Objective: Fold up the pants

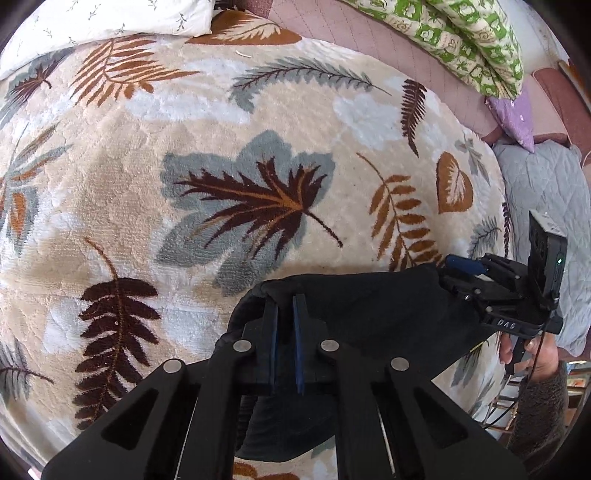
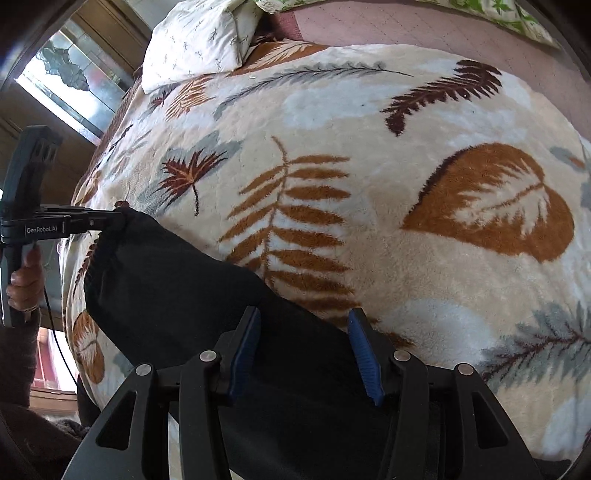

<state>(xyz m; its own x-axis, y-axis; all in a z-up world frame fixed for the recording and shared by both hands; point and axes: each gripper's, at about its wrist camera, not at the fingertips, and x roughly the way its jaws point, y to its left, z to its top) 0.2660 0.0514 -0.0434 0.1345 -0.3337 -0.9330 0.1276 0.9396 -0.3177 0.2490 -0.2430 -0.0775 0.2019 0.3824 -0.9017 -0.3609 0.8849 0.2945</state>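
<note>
Open leaf-print blanket [image 1: 229, 122] ahead; white pillow [image 1: 110, 22] and green bedding [image 1: 461, 40] crowd its far edge.

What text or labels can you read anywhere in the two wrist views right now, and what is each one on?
"GenRobot.AI": white lettering on the body of the left gripper, seen from the right wrist view.
"DAS": raised letters, only partly legible, on the black body of the right gripper, seen from the left wrist view.
Nothing readable on the black pants, the blanket or the pillows.

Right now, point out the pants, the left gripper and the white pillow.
pants [image 2: 177, 288]: right wrist view, flat black cloth.
left gripper [image 1: 285, 299]: left wrist view, between its fingertips.
white pillow [image 2: 199, 40]: right wrist view, its top face.
</note>
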